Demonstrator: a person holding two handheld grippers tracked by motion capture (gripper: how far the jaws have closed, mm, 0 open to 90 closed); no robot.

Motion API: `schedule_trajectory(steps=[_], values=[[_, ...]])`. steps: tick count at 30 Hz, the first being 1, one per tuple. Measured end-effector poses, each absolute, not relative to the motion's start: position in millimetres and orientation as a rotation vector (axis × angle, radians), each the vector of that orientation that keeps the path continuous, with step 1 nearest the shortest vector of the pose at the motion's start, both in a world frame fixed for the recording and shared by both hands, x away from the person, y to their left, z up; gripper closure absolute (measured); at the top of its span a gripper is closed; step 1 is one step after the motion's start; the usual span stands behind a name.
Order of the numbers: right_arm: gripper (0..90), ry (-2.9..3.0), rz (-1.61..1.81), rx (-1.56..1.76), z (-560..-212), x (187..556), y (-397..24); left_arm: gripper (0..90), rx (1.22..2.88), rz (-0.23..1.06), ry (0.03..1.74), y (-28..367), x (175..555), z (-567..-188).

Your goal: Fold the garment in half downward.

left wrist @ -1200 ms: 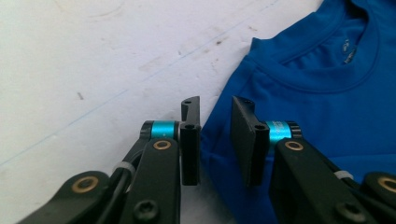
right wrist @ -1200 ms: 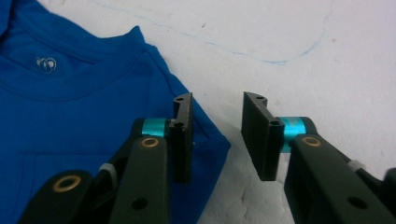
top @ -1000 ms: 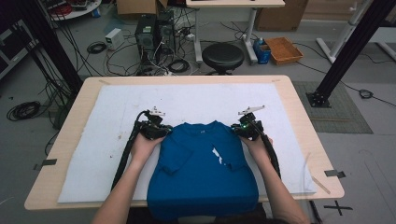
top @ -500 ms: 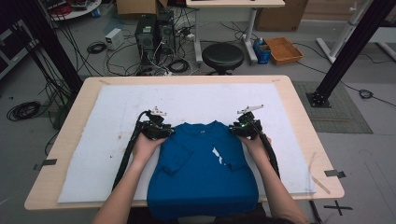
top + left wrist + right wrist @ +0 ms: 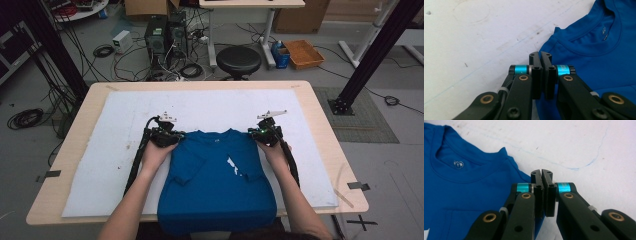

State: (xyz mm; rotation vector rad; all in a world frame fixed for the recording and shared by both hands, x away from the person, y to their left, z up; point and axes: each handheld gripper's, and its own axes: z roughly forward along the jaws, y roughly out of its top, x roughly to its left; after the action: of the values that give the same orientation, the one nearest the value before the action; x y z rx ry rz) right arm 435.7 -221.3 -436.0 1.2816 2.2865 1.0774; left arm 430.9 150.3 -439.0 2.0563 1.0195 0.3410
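A blue T-shirt (image 5: pixel 215 185) lies flat on the white mat (image 5: pixel 210 105), collar away from the person, with its hem hanging over the near table edge. My left gripper (image 5: pixel 177 136) rests at the shirt's left shoulder, my right gripper (image 5: pixel 253 133) at the right shoulder. In the left gripper view the jaws of the left gripper (image 5: pixel 540 53) have just closed together by the edge of the T-shirt (image 5: pixel 594 50); I see no cloth between the tips. The right gripper (image 5: pixel 541 172) has also just closed, its tips over bare mat just past the T-shirt (image 5: pixel 469 190).
The mat covers most of a wooden table (image 5: pixel 325 130). Behind the table a black stool (image 5: pixel 238 60), a computer tower (image 5: pixel 156 37), cables and an orange tray (image 5: pixel 302 52) sit on the floor. A black frame post (image 5: pixel 367 55) stands at the right.
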Motion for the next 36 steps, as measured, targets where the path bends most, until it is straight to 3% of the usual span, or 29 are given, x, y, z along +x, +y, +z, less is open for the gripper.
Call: schedule_trajectory(steps=[8, 14, 36], values=[[89.2, 2.226, 1.138, 1.283, -420.6, 452.9, -219.8, 87.6, 2.008, 0.370, 0.986, 145.4, 454.3, -418.7], [89.2, 2.191, 1.203, 1.279, -407.4, 452.5, -226.0, 87.6, 1.992, 0.378, 0.932, 152.3, 449.5, -407.5], [89.2, 2.180, 1.409, 1.062, -395.6, 344.0, -248.9, 87.5, 2.004, 0.359, 0.556, 164.4, 341.8, -388.2]])
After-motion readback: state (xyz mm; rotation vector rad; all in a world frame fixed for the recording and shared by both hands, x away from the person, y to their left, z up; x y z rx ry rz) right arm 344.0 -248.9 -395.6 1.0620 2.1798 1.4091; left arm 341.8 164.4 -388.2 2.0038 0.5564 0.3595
